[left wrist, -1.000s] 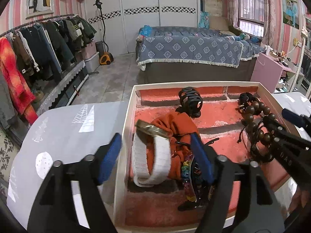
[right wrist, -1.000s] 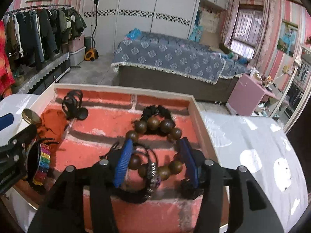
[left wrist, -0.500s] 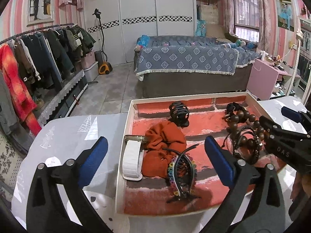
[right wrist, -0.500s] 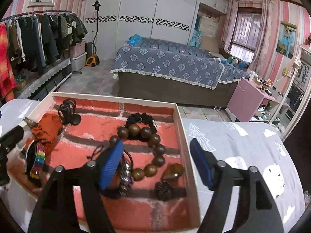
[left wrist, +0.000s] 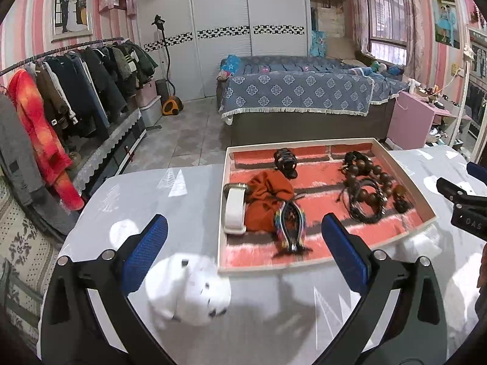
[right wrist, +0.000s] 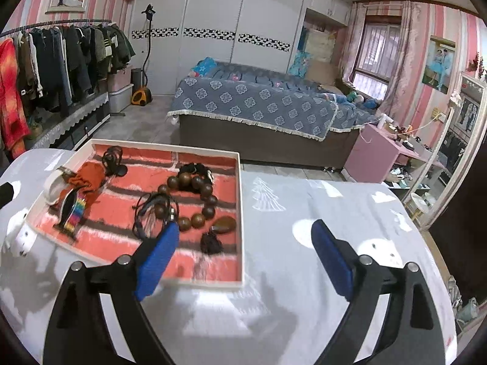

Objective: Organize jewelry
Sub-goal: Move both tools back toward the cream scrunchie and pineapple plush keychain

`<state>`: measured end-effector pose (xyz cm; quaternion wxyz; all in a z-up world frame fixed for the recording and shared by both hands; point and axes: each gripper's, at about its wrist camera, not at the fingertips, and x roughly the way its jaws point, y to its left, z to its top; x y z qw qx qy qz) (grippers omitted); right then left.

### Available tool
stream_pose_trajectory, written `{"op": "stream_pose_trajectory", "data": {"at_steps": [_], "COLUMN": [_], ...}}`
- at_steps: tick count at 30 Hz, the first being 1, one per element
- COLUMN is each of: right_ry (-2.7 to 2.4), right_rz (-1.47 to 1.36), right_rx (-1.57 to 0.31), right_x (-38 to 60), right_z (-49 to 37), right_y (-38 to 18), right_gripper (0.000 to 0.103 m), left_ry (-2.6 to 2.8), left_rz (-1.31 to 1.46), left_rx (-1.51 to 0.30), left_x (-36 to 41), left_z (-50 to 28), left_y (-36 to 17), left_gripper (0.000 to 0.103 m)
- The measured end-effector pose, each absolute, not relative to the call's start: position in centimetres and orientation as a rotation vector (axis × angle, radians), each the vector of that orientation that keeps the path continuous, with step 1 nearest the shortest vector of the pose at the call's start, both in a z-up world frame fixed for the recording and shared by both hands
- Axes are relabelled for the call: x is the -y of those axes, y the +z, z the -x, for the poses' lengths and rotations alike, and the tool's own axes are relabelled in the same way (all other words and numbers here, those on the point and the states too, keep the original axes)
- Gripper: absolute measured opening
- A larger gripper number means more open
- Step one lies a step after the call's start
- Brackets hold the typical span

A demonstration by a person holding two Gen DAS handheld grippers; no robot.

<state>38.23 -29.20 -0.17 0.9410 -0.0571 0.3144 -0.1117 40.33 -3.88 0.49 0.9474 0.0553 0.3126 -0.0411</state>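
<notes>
Behind the grey printed table (left wrist: 194,200), a bed with a blue patterned cover stood at twelve o'clock and a clothes rack at nine. On the table lay a shallow white-rimmed tray (left wrist: 223,182) with a red brick-pattern floor. It held an orange cloth (left wrist: 268,194), a white strap (left wrist: 235,210), a brown bead bracelet (right wrist: 194,200) and a rainbow hair clip (left wrist: 290,225). The left gripper (left wrist: 243,255) hung at six o'clock, jaws wide apart and empty. The right gripper (right wrist: 243,255) pointed at the tray's three o'clock rim, its jaws opening, nothing between them.
</notes>
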Motion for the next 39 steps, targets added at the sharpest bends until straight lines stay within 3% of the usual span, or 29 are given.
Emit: {"op": "stream_pose_trajectory", "data": {"at_steps": [16,31,39], "right_ry": [-0.242,-0.193,-0.121], "right_rz": [0.059,-0.014,-0.025], "right_rx": [-0.655,-0.619,-0.657], "right_x": [30.6,30.0,29.3], "right_z": [-25.4,-17.3,-16.9], "right_y": [-2.6,-5.2,-5.8], "right_gripper": [0.090,0.090,0.080], "left_ry": [-0.082,-0.098,-0.141], "left_rz": [-0.084,-0.025,0.006], "left_rx": [-0.706,-0.693,-0.709], "left_x": [1.3,0.0,-0.2], "left_z": [-28.8,-24.0,-24.0], "left_y": [-2.9,-5.2,-5.5], "left_gripper": [0.098,0.098,0.095]}}
